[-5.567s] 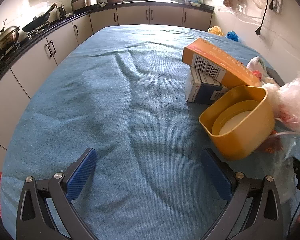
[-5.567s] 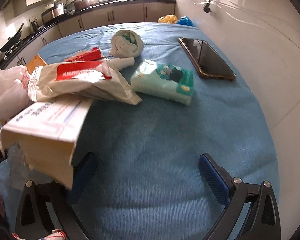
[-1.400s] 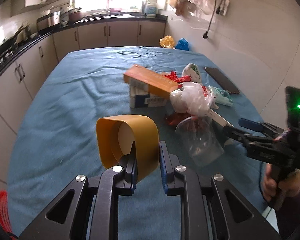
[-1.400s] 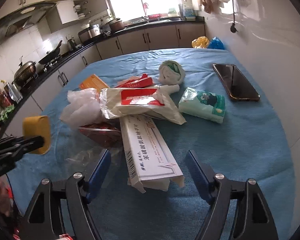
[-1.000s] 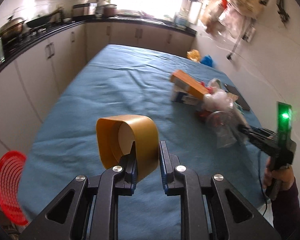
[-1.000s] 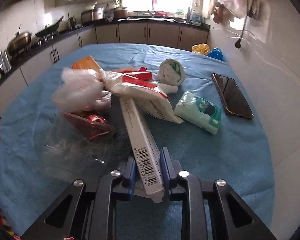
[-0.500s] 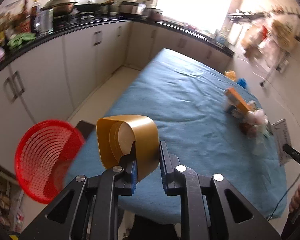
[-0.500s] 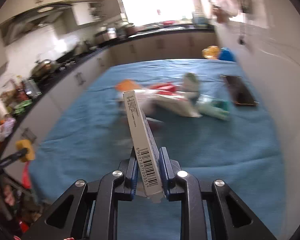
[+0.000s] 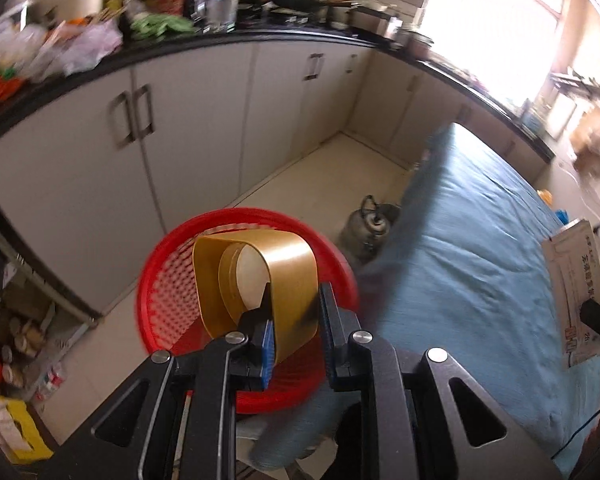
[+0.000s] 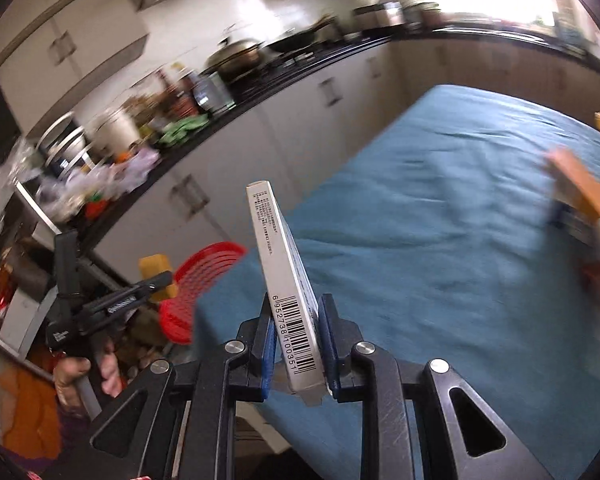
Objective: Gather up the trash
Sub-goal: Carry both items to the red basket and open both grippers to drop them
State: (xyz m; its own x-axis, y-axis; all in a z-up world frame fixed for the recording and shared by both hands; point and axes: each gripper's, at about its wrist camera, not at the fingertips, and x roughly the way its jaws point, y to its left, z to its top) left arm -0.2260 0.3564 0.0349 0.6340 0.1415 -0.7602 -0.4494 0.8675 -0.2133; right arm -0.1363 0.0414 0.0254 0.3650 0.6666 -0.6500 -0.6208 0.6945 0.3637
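1. My left tongs (image 9: 296, 332) are clamping the wall of a yellow plastic container (image 9: 256, 284), holding it in the air in front of the red mesh basket (image 9: 168, 292).
2. The basket is sitting on the floor beside the blue-covered desk (image 9: 472, 280).
3. A metal kettle (image 9: 370, 226) is standing on the floor just beyond the basket.
4. A white carton (image 9: 578, 292) is showing at the right edge.
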